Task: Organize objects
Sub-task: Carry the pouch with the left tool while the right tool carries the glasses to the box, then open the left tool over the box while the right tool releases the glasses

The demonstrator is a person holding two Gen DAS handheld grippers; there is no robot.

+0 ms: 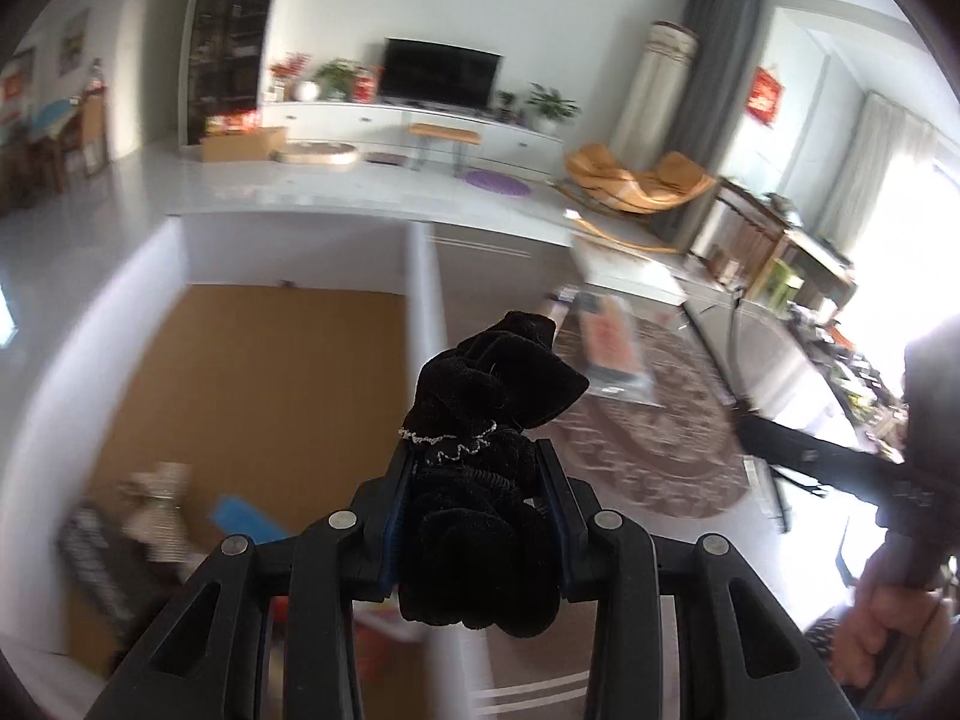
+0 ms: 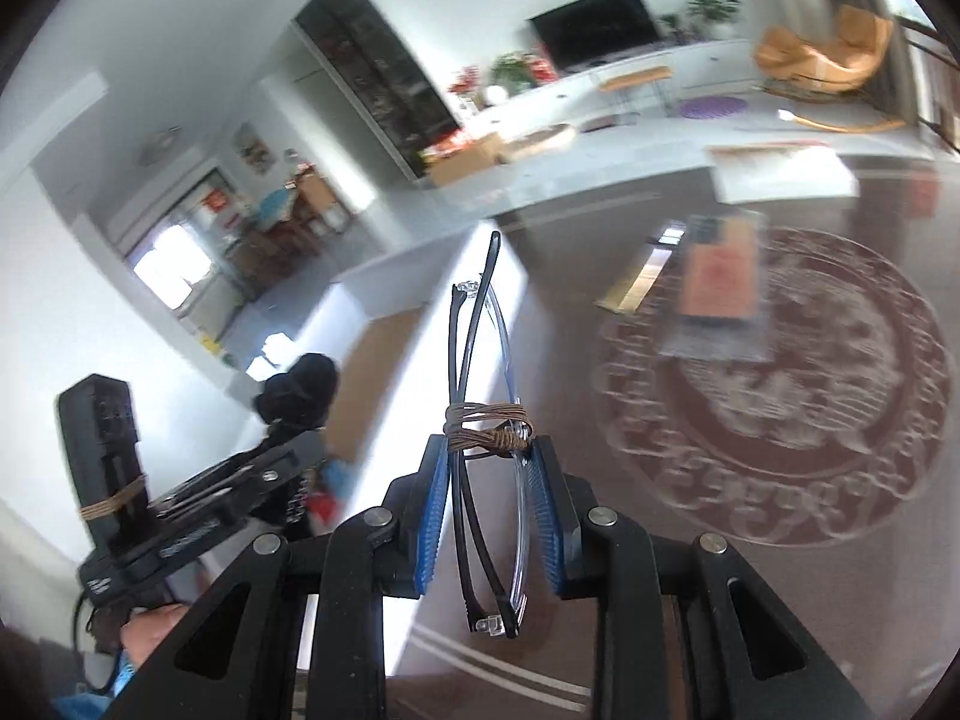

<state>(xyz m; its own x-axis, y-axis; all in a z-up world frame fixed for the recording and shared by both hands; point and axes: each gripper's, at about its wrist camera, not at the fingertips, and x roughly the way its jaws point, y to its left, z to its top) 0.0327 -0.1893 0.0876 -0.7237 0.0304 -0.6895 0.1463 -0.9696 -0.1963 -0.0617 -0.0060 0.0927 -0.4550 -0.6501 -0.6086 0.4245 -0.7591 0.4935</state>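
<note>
The table (image 1: 510, 264), brown-topped with a round patterned mat (image 1: 672, 420), lay below both grippers; a white box (image 1: 180, 300) with a cardboard floor stood open just beside its edge. A flat packet (image 1: 612, 348) rested on the mat's far part, blurred. The left gripper (image 1: 477, 480) was clamped on a black scrunchie (image 1: 480, 420), its pads pressing the velvet from both sides, the bundle held above the seam between box and table. The right gripper (image 2: 489, 480) was clamped on folded glasses (image 2: 486, 420), bound with brown cord (image 2: 489, 426), standing on edge between the blue pads, clear of the table.
</note>
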